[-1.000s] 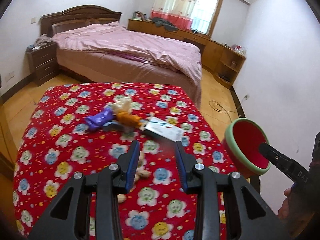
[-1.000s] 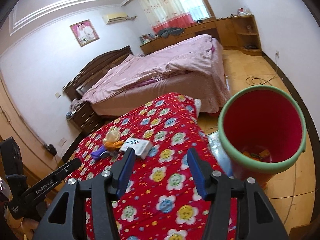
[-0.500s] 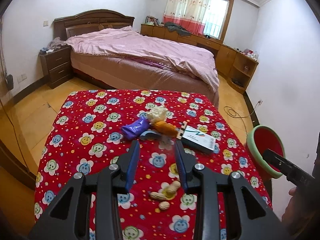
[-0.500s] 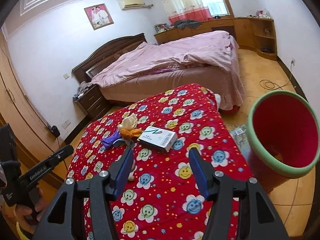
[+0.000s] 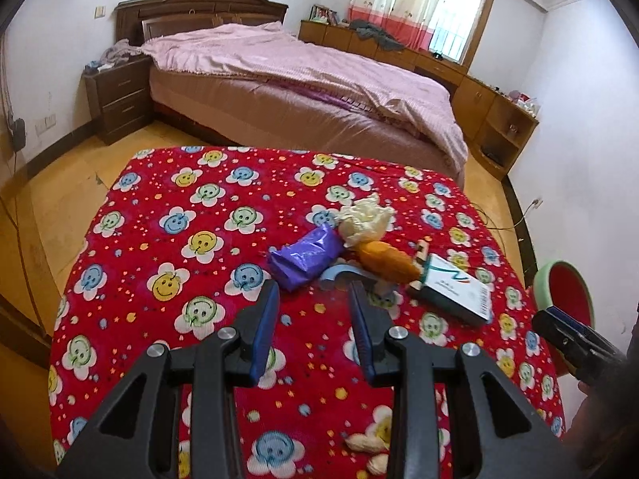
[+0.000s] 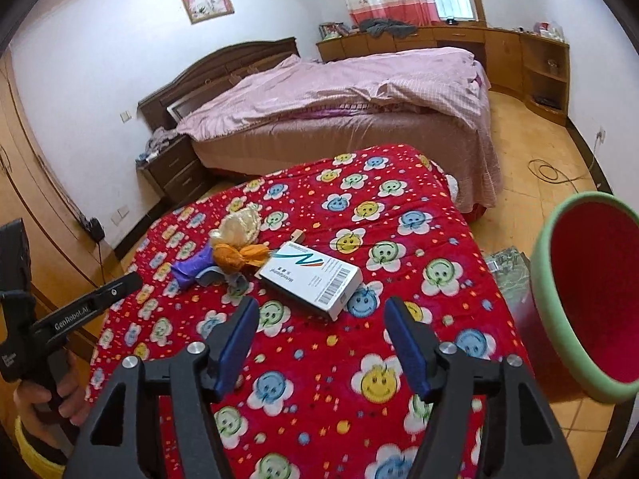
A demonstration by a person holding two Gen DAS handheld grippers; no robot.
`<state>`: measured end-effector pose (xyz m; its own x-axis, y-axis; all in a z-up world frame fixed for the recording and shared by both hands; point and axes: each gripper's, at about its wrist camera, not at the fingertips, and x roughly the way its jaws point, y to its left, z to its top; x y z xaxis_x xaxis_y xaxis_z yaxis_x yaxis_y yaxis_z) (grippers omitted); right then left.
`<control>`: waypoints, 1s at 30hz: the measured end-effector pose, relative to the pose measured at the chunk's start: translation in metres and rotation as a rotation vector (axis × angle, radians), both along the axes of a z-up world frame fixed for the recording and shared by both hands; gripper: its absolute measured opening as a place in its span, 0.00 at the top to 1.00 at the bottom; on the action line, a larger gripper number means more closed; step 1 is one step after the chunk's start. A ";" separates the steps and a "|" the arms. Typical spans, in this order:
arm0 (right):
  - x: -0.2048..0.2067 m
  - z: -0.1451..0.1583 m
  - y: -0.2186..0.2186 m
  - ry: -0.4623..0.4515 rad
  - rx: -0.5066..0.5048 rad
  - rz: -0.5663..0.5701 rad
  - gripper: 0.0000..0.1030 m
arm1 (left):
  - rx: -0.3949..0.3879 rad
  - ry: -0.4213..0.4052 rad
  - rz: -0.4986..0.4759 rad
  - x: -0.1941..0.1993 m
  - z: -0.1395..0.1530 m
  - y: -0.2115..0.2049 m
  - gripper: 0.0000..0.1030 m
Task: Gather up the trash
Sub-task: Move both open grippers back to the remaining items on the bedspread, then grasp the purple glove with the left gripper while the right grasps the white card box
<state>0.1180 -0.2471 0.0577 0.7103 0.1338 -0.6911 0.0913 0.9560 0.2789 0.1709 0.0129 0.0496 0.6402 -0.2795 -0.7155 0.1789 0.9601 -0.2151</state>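
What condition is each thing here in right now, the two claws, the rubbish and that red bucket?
left gripper: fingers apart, nothing between them
right gripper: fingers opening, nothing between them
white box: lying flat on the flowered cloth
purple wrapper: crumpled
orange wrapper: crumpled
red bucket: beside the table, unlidded

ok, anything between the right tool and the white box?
Nothing: only bare flowered cloth lies between the right tool, whose jaws are opening with nothing in them, and the white box, in the right wrist view.
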 end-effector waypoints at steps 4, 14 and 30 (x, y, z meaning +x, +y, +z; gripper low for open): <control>0.022 -0.013 0.007 0.032 -0.040 0.045 0.29 | -0.009 0.016 0.016 0.009 -0.009 0.004 0.66; 0.073 -0.044 0.025 0.101 -0.151 0.163 0.17 | 0.000 0.047 0.054 0.021 -0.024 0.017 0.66; 0.102 -0.067 0.020 0.152 -0.180 0.048 0.26 | 0.039 0.038 0.008 0.051 -0.028 0.001 0.57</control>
